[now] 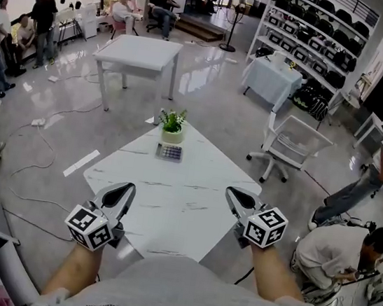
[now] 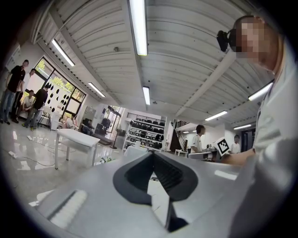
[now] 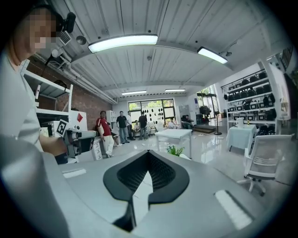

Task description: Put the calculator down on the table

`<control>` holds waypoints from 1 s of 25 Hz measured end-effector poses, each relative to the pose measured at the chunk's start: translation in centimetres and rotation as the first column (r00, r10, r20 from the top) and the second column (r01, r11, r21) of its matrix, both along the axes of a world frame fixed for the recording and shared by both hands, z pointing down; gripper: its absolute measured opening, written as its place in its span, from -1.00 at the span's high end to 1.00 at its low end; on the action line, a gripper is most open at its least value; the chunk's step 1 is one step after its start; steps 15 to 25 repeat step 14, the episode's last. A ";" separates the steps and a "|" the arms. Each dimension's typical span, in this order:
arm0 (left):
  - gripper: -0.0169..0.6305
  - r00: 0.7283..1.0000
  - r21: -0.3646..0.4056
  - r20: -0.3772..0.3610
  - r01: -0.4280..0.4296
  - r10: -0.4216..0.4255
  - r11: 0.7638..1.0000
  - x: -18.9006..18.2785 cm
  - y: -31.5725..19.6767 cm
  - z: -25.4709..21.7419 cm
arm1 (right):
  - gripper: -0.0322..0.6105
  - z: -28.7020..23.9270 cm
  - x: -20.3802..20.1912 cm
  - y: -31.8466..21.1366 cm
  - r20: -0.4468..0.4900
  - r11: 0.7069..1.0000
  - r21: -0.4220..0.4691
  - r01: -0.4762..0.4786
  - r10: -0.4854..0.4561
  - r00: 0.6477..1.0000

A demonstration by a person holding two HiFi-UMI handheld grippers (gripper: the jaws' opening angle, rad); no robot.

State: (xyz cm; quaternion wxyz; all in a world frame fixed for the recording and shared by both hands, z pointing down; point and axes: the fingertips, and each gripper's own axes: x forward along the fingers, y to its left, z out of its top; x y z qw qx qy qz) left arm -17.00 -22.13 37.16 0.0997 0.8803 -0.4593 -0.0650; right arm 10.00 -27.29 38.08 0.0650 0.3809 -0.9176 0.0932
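Small grey calculator with dark keys lies flat at the far end of the white marble surface, just beside a small green potted plant. Left gripper and right gripper hover over the near edge, well apart from it, both with jaws closed together and nothing between them.

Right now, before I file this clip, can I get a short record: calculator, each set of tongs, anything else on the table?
task object: small grey calculator with dark keys, lying flat at the far end of the white marble-patterned table
neighbour: green plant in a white pot, just behind the calculator
left tongs: shut, empty, near end of table
right tongs: shut, empty, near end of table
held: nothing
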 end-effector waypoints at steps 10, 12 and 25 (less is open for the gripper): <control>0.76 1.000 -0.007 -0.016 -0.009 0.009 1.000 -0.1 -0.3 0.1 | 0.89 0.2 -0.5 -0.1 -0.002 1.000 -0.002 0.006 -0.006 1.000; 0.76 1.000 -0.007 -0.018 -0.013 0.013 1.000 -0.2 -0.4 0.2 | 0.89 0.3 -0.7 -0.2 -0.004 1.000 -0.001 0.009 -0.009 1.000; 0.76 1.000 -0.008 -0.020 -0.016 0.016 1.000 -0.2 -0.4 0.2 | 0.89 0.3 -0.9 -0.2 -0.006 1.000 0.001 0.011 -0.011 1.000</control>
